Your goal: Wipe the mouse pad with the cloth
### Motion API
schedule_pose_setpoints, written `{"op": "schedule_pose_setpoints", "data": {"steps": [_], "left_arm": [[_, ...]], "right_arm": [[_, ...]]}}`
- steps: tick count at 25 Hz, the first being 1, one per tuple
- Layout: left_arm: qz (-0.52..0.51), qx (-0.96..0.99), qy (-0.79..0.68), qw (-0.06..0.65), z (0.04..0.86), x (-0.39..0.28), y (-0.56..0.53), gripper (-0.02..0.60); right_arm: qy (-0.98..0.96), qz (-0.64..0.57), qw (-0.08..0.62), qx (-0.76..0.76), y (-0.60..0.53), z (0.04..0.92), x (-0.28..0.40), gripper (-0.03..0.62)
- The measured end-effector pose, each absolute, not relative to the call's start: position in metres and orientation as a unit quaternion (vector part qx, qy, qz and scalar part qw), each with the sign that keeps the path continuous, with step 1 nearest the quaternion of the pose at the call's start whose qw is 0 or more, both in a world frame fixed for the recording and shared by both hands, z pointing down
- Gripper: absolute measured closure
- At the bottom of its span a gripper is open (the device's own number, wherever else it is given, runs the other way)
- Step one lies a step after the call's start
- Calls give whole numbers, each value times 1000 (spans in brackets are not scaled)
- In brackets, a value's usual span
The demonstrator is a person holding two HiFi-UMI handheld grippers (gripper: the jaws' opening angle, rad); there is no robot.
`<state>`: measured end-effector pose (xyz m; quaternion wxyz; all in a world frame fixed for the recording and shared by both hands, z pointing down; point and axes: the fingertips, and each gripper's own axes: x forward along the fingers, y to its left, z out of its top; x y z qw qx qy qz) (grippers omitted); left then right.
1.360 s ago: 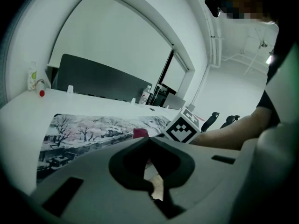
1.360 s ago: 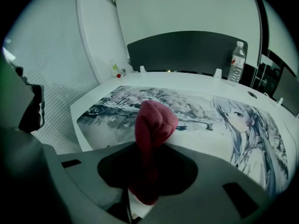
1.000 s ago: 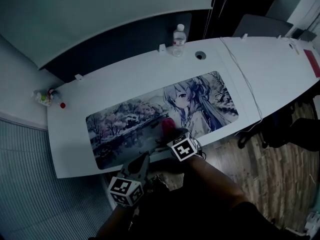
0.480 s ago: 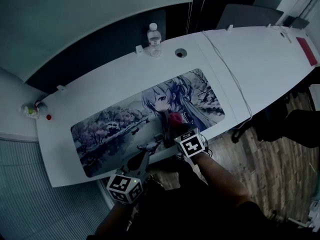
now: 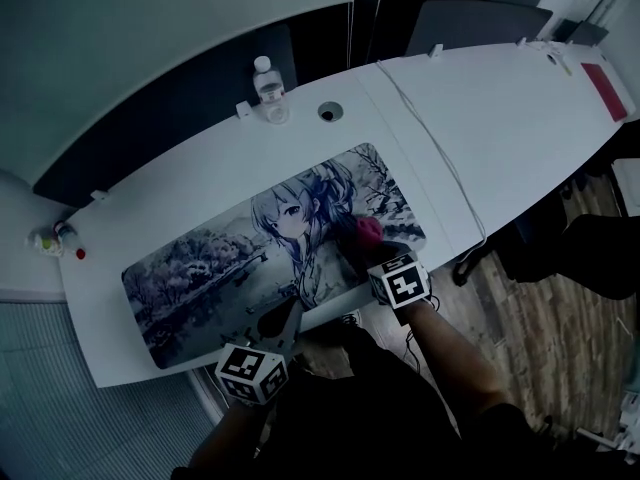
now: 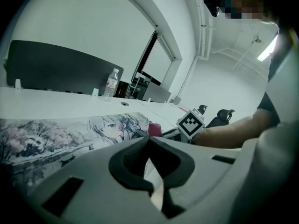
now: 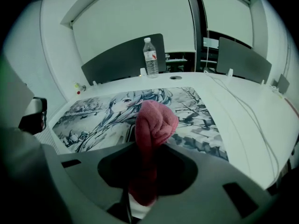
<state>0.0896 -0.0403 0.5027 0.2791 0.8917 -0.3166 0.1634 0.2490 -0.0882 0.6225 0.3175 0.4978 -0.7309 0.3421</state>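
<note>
Holding the pink cloth (image 7: 154,120) in my right gripper (image 7: 142,183), jaws clamped on its lower part so the bunched-up end pokes out past the tips. From the head view, the cloth sits over the right part of the mouse pad (image 5: 220,258), the long one with the anime girl and snowy trees printed on it. It's just right of her hair and close to the pad's near edge. It looks like it's down on the surface, but I can't swear to contact from these angles.

My left gripper (image 5: 290,316) has nothing in it, jaws together. It hangs at the near edge of the white desk (image 5: 480,128), by the pad's front edge and well left of the cloth.

Other stuff on the desk: a water bottle (image 5: 268,86) at the far edge, a round cable hole (image 5: 329,112) just right of it, and a thin cable (image 5: 430,138) running across the desk past the pad's right end.
</note>
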Motion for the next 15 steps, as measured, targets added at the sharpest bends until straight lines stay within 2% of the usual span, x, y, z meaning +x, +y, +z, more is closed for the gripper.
{"op": "schedule_pose_setpoints", "data": {"steps": [15], "left_arm": [[155,893,-322,274,499,138,-64,577]], "right_arm": [[-721,363,296,511,-95,622,317,477]]}}
